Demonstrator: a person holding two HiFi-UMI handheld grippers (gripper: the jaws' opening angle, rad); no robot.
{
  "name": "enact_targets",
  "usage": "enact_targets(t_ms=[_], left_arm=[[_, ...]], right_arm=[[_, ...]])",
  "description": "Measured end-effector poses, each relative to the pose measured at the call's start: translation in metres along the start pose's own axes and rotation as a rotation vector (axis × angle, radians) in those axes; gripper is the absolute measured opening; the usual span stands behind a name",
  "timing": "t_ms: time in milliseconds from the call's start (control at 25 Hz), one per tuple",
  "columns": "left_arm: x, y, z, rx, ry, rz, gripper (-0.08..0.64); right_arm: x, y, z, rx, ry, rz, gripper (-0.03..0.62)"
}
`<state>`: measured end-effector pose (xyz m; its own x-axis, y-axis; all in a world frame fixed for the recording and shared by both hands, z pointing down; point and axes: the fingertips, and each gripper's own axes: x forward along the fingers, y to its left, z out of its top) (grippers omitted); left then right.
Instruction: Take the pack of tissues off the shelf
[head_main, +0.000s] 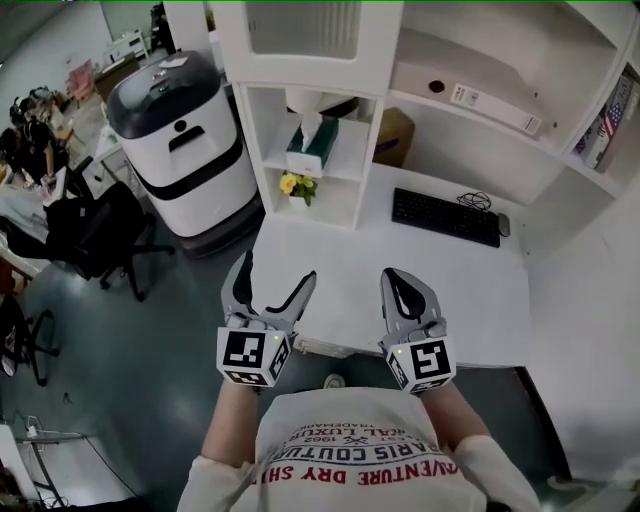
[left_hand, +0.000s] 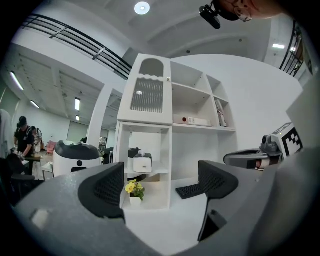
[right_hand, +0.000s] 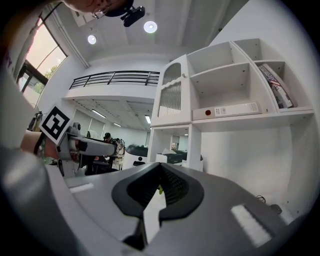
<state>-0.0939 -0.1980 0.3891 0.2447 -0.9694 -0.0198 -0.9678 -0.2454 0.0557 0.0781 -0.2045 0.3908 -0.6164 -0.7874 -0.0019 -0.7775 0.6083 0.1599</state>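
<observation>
The pack of tissues (head_main: 312, 145) is a green-and-white box with a tissue sticking up. It stands on the middle shelf of the narrow white shelf column (head_main: 262, 130), and in the left gripper view it lies straight ahead between the jaws as tissue pack (left_hand: 142, 163). My left gripper (head_main: 272, 278) hovers over the desk's near left edge, open and empty, well short of the shelf. My right gripper (head_main: 403, 285) is beside it over the white desk (head_main: 330, 270), jaws together with nothing in them. In its own view the right gripper (right_hand: 159, 175) hides most of the shelf.
A small pot of yellow flowers (head_main: 297, 186) sits on the shelf below the tissues. A black keyboard (head_main: 445, 216) and mouse (head_main: 504, 225) lie at the desk's back right. A white machine with a dark lid (head_main: 180, 140) stands left of the shelf, with chairs and people further left.
</observation>
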Motion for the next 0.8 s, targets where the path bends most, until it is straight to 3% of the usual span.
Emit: enact_targets(t_ms=[400,800], left_arm=[[0.086,0.028,-0.017,0.034,0.079,-0.022,0.468],[0.193,0.062,-0.022,0.071,0.103,-0.062,0.488]], right_arm=[[0.072,-0.034,-0.018,0.051,0.043,0.016,0.002],[0.142,-0.069,-0.026,0.062,0.084,-0.053,0.002]])
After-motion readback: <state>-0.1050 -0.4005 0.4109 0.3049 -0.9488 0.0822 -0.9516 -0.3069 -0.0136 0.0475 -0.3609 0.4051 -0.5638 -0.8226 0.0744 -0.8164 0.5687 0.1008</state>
